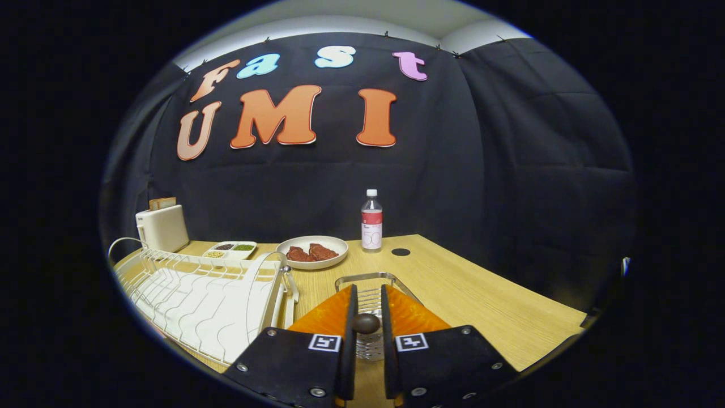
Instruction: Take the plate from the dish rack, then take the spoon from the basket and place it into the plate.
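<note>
My gripper (369,292) hangs low over the wooden table (470,294), its fingers (349,334) nearly closed. A dark rounded end of the spoon (366,323) is pinched between them, about halfway along the fingers. The orange plate (325,320) lies flat on the table right under the fingers and shows on both sides of them. The wire basket (371,279) stands just beyond the fingertips, and its mesh shows through the gap between the fingers. To the left of the plate stands the white dish rack (198,294), with no dishes in its slots.
Beyond the basket sit a white plate with pieces of red meat (313,252), a clear water bottle (371,222) and a small divided dish of grains (231,249). A white toaster with bread (162,226) stands behind the rack. The table's edge runs along the right.
</note>
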`<move>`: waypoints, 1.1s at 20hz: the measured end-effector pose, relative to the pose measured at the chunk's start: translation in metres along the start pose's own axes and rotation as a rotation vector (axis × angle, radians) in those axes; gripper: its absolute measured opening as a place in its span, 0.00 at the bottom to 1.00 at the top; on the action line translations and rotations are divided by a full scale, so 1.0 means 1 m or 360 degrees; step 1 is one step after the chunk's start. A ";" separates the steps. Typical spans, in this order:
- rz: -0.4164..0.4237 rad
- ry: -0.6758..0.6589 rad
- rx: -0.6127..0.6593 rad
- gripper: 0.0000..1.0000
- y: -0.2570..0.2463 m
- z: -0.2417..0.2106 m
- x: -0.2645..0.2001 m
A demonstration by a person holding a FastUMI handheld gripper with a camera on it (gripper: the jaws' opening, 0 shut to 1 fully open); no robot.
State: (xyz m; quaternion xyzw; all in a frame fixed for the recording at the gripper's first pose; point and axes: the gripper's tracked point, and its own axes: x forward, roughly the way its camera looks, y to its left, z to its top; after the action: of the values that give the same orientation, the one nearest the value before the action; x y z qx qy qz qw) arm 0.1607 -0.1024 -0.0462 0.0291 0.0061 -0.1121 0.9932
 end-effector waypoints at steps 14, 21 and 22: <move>0.0015 -0.0116 0.0029 0.06 0.003 0.038 -0.005; 0.0012 -0.0226 0.0015 0.06 -0.007 0.084 -0.038; 0.0012 -0.0245 0.0018 0.06 -0.007 0.091 -0.045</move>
State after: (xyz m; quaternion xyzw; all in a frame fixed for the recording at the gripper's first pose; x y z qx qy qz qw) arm 0.1157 -0.1048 0.0447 0.0260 -0.0709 -0.1103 0.9910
